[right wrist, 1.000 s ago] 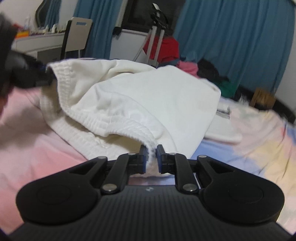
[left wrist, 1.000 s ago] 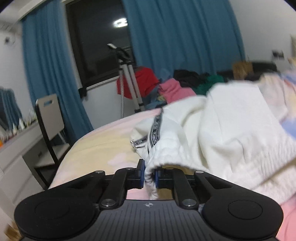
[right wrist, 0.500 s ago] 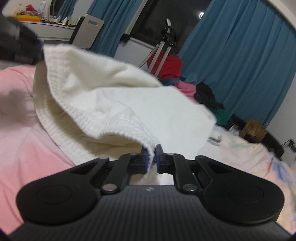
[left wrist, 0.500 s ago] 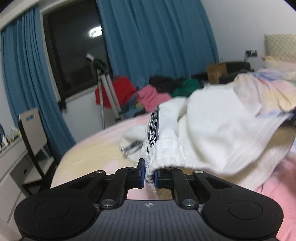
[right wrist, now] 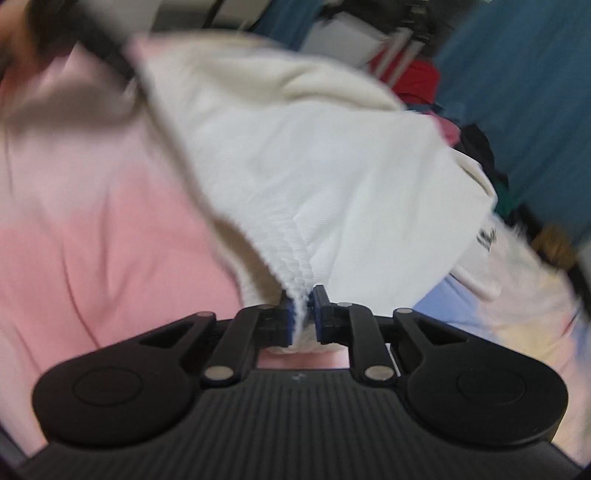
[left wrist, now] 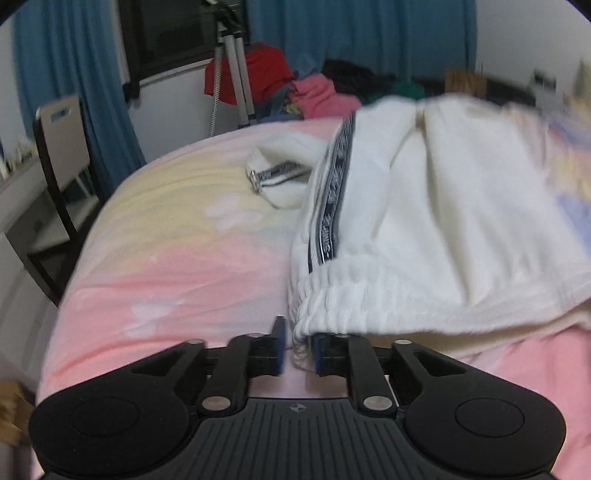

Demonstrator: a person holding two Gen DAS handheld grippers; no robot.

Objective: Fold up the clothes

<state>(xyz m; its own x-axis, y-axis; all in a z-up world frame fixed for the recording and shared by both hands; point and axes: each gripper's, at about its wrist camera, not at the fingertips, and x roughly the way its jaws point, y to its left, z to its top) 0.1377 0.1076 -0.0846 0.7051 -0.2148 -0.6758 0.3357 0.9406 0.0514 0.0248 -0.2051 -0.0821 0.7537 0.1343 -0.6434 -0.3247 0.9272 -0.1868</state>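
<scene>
A white garment (left wrist: 443,206) with a dark lettered side stripe (left wrist: 332,199) and an elastic hem lies spread on the pink and yellow bed cover (left wrist: 177,258). My left gripper (left wrist: 298,349) sits low at the hem's left corner. Its jaws stand slightly apart, with bed cover showing between the left pad and the cloth that hangs between them. In the right wrist view the white garment (right wrist: 314,158) drapes away from my right gripper (right wrist: 303,325), which is shut on the ribbed hem corner (right wrist: 295,273). That view is blurred.
A chair (left wrist: 62,147) and desk edge stand left of the bed. A tripod (left wrist: 232,70) and a pile of red, pink and dark clothes (left wrist: 314,88) sit beyond the bed under blue curtains (left wrist: 351,29). A person's hand (right wrist: 14,33) shows at the upper left of the right wrist view.
Both grippers have lowered the garment onto the bed and it now lies flatter. The left jaws have parted slightly. The right gripper still pinches the hem.
</scene>
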